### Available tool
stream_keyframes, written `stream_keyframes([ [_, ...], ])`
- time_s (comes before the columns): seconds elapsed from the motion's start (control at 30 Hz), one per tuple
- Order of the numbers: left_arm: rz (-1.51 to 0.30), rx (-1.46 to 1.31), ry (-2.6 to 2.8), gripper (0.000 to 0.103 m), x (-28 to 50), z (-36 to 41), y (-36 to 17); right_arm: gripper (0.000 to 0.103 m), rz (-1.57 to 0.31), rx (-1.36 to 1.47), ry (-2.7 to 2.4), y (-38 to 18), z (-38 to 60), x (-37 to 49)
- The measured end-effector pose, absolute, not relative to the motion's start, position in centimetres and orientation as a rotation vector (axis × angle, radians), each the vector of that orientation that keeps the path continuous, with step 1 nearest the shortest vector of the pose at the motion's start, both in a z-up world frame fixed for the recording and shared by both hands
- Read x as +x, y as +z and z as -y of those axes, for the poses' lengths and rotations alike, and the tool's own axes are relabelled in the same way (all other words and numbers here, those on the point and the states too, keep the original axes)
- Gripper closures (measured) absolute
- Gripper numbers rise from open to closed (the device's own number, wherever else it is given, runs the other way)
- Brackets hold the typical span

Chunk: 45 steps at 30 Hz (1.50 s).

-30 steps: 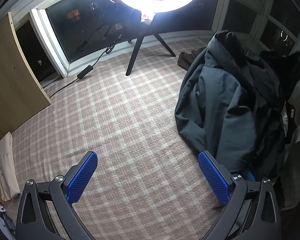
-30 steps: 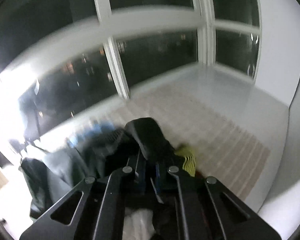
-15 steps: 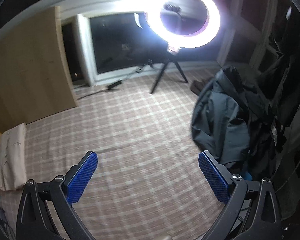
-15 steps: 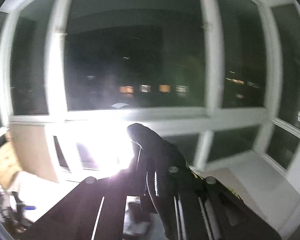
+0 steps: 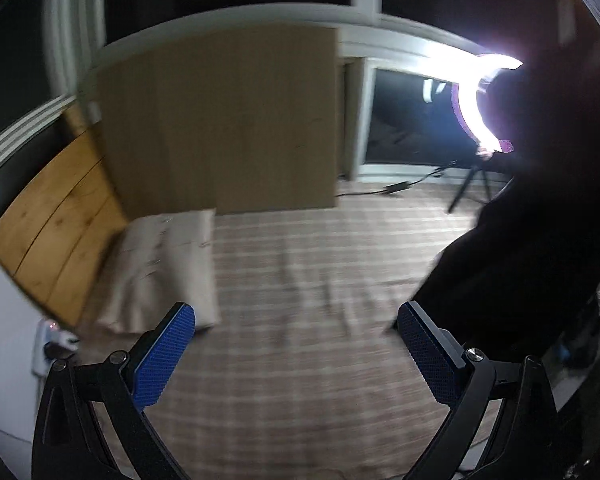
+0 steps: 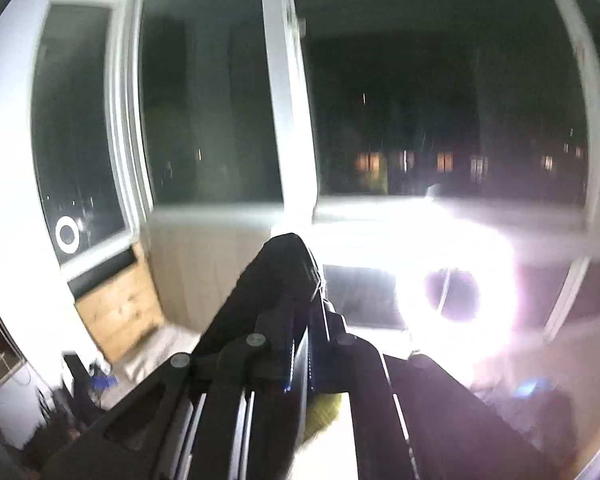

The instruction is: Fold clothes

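Dark cloth point(image 6: 276, 280) sits pinched between the right tongs point(image 6: 304, 344), which are pressed together on it and lifted high, facing the window. In the left view the same dark garment point(image 5: 540, 240) hangs as a black mass at the right edge, its lower part reaching down to the plaid bed cover point(image 5: 300, 280). The left tongs point(image 5: 296, 352) are spread wide and hold nothing, hovering above the cover. A folded beige piece point(image 5: 168, 264) lies at the far left of the cover, beside the wooden board point(image 5: 220, 120). The ring light point(image 5: 472, 100) glares behind the garment.

The step in hand looks like the pick-up: one garment raised clear of the bed so it can be spread for folding. Next, the left tongs would likely need to find a second edge or corner of the hanging cloth and pinch it, so both can lay it flat on the open cover. Blur and darkness hide which part of the garment is held.
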<state>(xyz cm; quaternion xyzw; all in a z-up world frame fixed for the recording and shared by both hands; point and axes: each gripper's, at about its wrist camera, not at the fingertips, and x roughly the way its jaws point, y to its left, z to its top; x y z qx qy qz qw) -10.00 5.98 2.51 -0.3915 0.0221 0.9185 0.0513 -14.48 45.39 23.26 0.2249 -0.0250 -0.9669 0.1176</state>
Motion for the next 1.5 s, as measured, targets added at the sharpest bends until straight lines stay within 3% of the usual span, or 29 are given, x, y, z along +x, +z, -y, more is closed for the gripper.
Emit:
stream_keyframes([
  [0.07, -0.089, -1.25, 2.782, 0.001, -10.6, -4.4, 1.1, 0.097, 0.079, 0.854, -2.827, 16.5, -44.7, -16.6],
  [0.23, -0.147, -1.39, 2.737, 0.001, -12.1, -1.0, -2.5, 0.091, -0.082, 1.646, -2.701, -6.2, -44.5, -20.4],
  [0.3, -0.179, -1.425, 2.703, 0.001, -13.1, -1.1, -3.8, 0.091, 0.053, 1.754, -2.637, -10.7, -45.6, -19.9],
  [0.37, -0.203, -1.443, 2.649, 0.001, -14.7, -2.4, -5.3, 0.084, 0.162, 1.783, -2.612, -12.7, -46.2, -19.5],
  [0.47, -0.212, -1.473, 2.548, 0.001, -17.3, -5.1, -7.3, 0.056, 0.266, 1.734, -2.641, -13.7, -47.2, -20.2],
  [0.7, -0.221, -1.549, 2.278, 0.001, -22.6, -13.9, -12.6, 0.054, 0.318, 1.716, -2.685, -15.2, -49.8, -23.9],
  [0.97, -0.509, -1.633, 2.242, 0.002, -24.7, -18.9, -17.5, 0.054, 0.319, 1.788, -2.616, -19.2, -50.5, -25.7],
  [1.0, -0.519, -1.635, 2.237, 0.009, -24.9, -19.3, -17.8, 0.054, 0.32, 1.792, -2.61, -19.5, -50.6, -25.9],
  [1.07, -0.526, -1.634, 2.21, 0.038, -25.0, -20.1, -18.3, 0.054, 0.325, 1.795, -2.598, -20.2, -50.6, -26.4],
  [1.13, -0.49, -1.65, 2.165, 0.088, -25.3, -20.6, -18.7, 0.054, 0.305, 1.801, -2.583, -20.9, -50.2, -27.1],
  [1.17, -0.437, -1.648, 2.154, 0.097, -25.4, -20.2, -18.5, 0.053, 0.288, 1.802, -2.582, -21.1, -50.0, -27.3],
  [1.27, -0.282, -1.617, 2.136, 0.097, -25.6, -18.9, -17.6, 0.053, 0.273, 1.757, -2.565, -20.9, -49.1, -27.7],
  [1.3, -0.251, -1.607, 2.142, 0.097, -25.7, -18.4, -17.2, 0.059, 0.287, 1.742, -2.551, -20.8, -48.9, -27.8],
  [1.33, -0.207, -1.592, 2.15, 0.097, -25.7, -17.6, -16.3, 0.068, 0.303, 1.73, -2.534, -20.6, -48.6, -28.0],
  [1.37, -0.162, -1.578, 2.158, 0.097, -25.8, -16.8, -15.4, 0.093, 0.321, 1.72, -2.516, -20.3, -48.4, -28.2],
  [1.5, -0.089, -1.474, 2.243, 0.097, -25.9, -13.5, -10.5, 0.095, 0.343, 1.622, -2.521, -16.8, -47.2, -29.0],
])
